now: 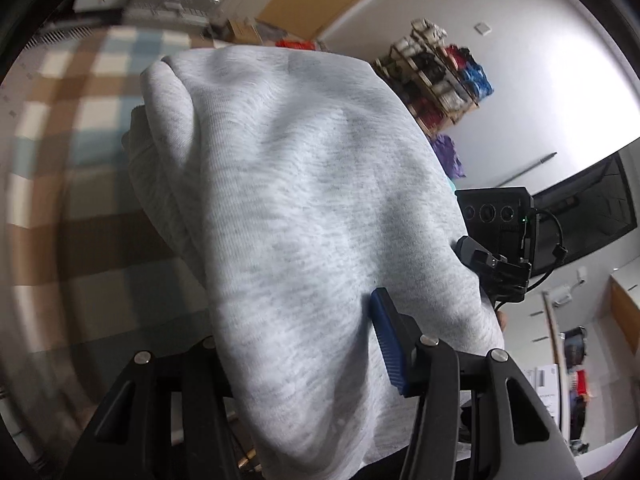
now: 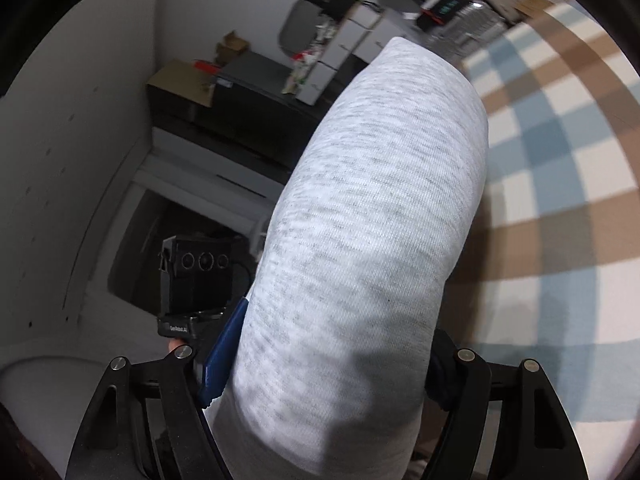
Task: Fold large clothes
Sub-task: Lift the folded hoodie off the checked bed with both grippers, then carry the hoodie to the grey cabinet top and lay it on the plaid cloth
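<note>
A light grey heathered sweatshirt (image 1: 288, 160) fills the left wrist view, lifted off the checked brown, blue and white cloth surface (image 1: 80, 100). My left gripper (image 1: 300, 336) is shut on a thick fold of it; one blue pad (image 1: 386, 344) presses the fabric and the other finger is hidden behind it. In the right wrist view the same sweatshirt (image 2: 380, 200) rises as a bunched roll between the fingers of my right gripper (image 2: 332, 360), which is shut on it, a blue pad (image 2: 222, 356) against its side. Each view shows the other gripper's black camera block (image 1: 496, 216) (image 2: 200, 276) beside the garment.
A wooden rack of coloured items (image 1: 440, 72) and a dark screen (image 1: 592, 208) stand by the white wall. Dark cabinets with boxes (image 2: 224, 92) and white drawer units (image 2: 352, 40) line the far side. The checked surface (image 2: 560, 140) spreads to the right.
</note>
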`<state>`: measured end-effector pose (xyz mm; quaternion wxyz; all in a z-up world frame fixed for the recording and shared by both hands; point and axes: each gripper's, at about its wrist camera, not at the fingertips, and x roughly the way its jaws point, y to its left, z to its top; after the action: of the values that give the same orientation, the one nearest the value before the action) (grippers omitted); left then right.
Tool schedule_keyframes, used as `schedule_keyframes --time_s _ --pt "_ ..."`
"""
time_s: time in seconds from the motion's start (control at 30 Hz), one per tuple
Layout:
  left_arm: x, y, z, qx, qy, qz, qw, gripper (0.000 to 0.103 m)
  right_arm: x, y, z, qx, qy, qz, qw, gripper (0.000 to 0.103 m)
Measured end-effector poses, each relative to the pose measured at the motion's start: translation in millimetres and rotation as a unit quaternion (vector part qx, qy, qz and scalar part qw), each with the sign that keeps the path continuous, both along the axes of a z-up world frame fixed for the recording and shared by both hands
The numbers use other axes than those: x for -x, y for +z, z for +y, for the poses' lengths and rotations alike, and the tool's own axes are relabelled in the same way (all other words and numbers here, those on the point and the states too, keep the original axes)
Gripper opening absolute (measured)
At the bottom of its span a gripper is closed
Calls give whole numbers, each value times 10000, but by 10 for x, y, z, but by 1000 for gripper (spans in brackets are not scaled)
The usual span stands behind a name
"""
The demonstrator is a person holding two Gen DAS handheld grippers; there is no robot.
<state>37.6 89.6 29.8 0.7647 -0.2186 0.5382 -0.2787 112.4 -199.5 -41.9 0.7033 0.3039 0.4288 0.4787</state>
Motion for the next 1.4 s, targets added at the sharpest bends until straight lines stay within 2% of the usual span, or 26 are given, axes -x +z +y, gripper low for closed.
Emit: schedule_keyframes --time_s 0.1,0.23,0.33,0.47,0.53,0.6,0.63,0.67,0.73,0.77,0.8,0.83,0.87,0.9,0.97,1.03,1.1,1.2,1.23,1.27,1.33,1.4 --pt "163 350 258 -223 228 -246 9992 46 1 270 380 -164 211 -178 9995 76" --pt "436 779 814 -476 679 -420 9957 46 53 621 938 -414 575 -412 9966 76" --pt "613 995 1288 -679 1029 -453 9913 46 68 801 1525 -556 890 -475 9933 76" --pt "818 1033 1936 -884 1599 -443 9822 46 124 813 2364 -787 1297 -397 9876 76" --pt "883 883 2257 -960 1852 -324 9775 46 187 713 2733 -871 1433 -280 9854 76" --pt "913 570 2536 -960 2075 -43 9735 46 243 494 3102 -819 1526 -87 9848 77" --pt "924 357 2685 -954 2195 150 9708 46 301 285 3306 -719 1515 83 9858 77" --pt "944 81 2834 -935 2339 404 9669 46 340 146 3436 -570 1534 165 9864 76" --pt "966 -454 2998 -894 2501 913 9597 46 425 -287 3759 31 1697 561 9839 76" --pt "990 -708 3079 -724 2551 1123 9576 46 466 -467 3853 381 1724 674 9820 76" --pt "1006 -849 3137 -365 2559 1168 9589 47 526 -602 3903 693 1733 537 9809 77" --pt "1037 -915 3182 -58 2566 1124 9599 48 574 -611 3904 763 1815 241 9801 78" --pt "1072 -905 3219 17 2608 1025 9599 49 609 -580 3899 820 1914 11 9781 78" --pt "1104 -864 3253 -46 2655 926 9596 50 652 -522 3882 986 2046 -238 9736 78" --pt "1159 -775 3302 -339 2783 783 9567 50 674 -429 3830 1309 2087 -449 9681 78" --pt "1223 -691 3311 -646 2910 806 9511 50 666 -350 3781 1610 2089 -583 9628 78" --pt "1343 -540 3273 -1036 3081 666 9434 50 664 -265 3720 1948 2106 -840 9543 78" --pt "1491 -221 3156 -1275 3194 158 9389 50 740 -16 3667 2531 1941 -1848 9296 78" --pt "1521 -167 3124 -1271 3139 -17 9409 51 757 95 3663 2693 1795 -2320 9173 78" --pt "1529 -113 2995 -1206 3001 -228 9460 51 810 182 3696 2665 1738 -2535 9135 78" --pt "1588 -165 2830 -1145 2672 -458 9557 51 810 361 3746 2528 1736 -2694 9129 78" --pt "1439 -365 2632 -1192 2297 -394 9651 52 848 477 3963 2414 1752 -2778 9132 78"
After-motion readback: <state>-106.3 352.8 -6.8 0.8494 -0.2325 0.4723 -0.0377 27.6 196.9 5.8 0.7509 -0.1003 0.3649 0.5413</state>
